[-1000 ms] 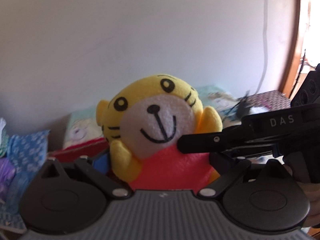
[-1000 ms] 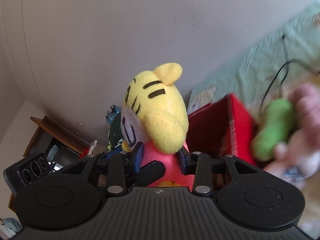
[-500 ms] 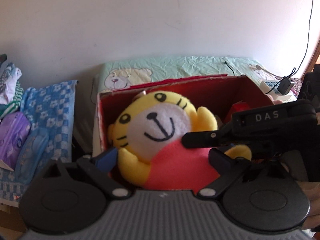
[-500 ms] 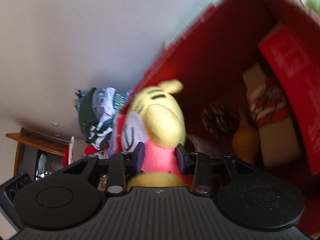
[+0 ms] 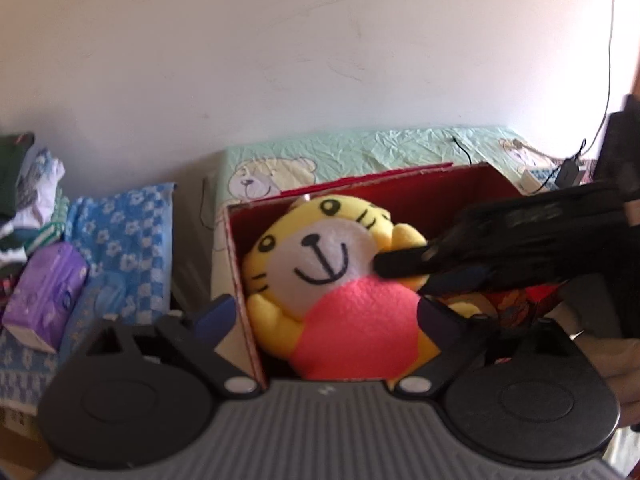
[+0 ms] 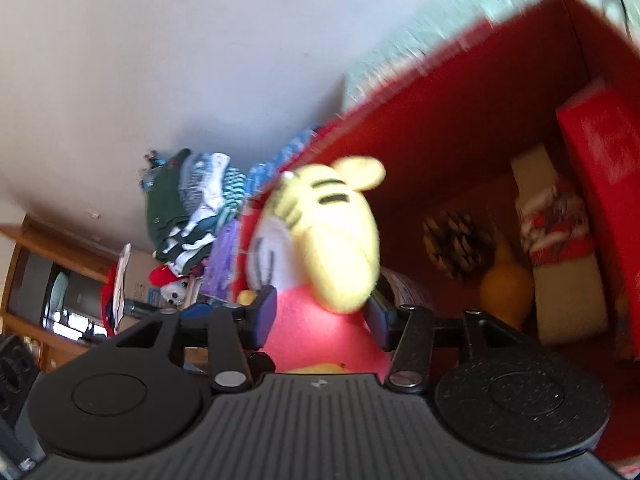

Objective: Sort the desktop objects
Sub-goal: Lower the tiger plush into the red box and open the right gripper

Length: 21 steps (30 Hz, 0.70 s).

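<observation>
The right gripper (image 6: 320, 320) has its jaws opening, the plush tiger's (image 6: 320, 264) pink body between them and the pads just beside its flanks, so the grip is coming loose rather than pressing. The left gripper (image 5: 324, 320) stands wide, its left finger (image 5: 212, 316) outside the red box's (image 5: 240, 272) near wall and its right finger inside; the toy lies between them and no pad visibly presses on it. From the left wrist the tiger (image 5: 332, 280) shows face-on, smiling, lying back inside the box at its left end, with the right gripper reaching in from the right as a dark blurred bar across the toy's cheek. That view also shows the surroundings: a pale green bear-print cloth (image 5: 360, 156) behind the box, a blue flowered cloth (image 5: 116, 240) to its left and a purple tissue pack (image 5: 44, 296) on it. The right wrist sees the tiger only from the side, blurred, yet it alone looks deep into the box (image 6: 460, 128): a smaller red carton (image 6: 604, 160) leaning on the far wall, a cream box with a red patterned wrap (image 6: 560, 248), a pine cone (image 6: 452, 248) and a small orange gourd (image 6: 504, 292) on the floor.
</observation>
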Each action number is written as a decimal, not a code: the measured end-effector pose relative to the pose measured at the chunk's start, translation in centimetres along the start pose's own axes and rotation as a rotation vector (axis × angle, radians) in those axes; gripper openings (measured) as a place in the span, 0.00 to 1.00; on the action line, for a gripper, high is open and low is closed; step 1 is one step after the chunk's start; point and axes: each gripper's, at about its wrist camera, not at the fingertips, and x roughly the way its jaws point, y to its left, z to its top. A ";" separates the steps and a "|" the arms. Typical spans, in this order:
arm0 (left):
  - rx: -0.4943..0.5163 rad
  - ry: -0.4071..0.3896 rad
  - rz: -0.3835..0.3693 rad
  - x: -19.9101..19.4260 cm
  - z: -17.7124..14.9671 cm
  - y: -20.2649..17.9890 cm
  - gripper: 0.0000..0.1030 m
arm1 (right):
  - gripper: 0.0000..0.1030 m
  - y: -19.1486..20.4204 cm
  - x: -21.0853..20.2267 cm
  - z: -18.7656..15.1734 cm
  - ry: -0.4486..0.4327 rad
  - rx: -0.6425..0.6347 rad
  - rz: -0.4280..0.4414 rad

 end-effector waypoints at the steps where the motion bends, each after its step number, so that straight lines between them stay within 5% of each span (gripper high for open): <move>1: -0.014 -0.004 -0.010 0.0 0.0 0.4 0.94 | 0.59 0.2 -0.9 0.1 -0.031 -0.024 -0.014; 4: -0.052 -0.052 -0.029 -1.1 -0.1 1.2 0.94 | 0.55 -0.2 -3.1 0.0 -0.100 -0.030 -0.036; 7: -0.068 -0.081 -0.004 -1.6 0.2 1.7 0.93 | 0.27 -0.8 -3.3 0.1 -0.096 -0.028 -0.130; 11: -0.055 -0.040 0.025 -0.2 0.4 1.4 0.79 | 0.14 -0.5 -0.8 -0.2 -0.035 -0.018 -0.188; 15: -0.060 0.000 0.047 0.7 0.3 0.9 0.79 | 0.16 0.6 0.7 -0.9 0.003 -0.061 -0.195; 21: -0.059 0.036 0.140 1.0 0.5 -0.2 0.88 | 0.27 2.3 -0.1 -0.7 -0.061 -0.099 -0.210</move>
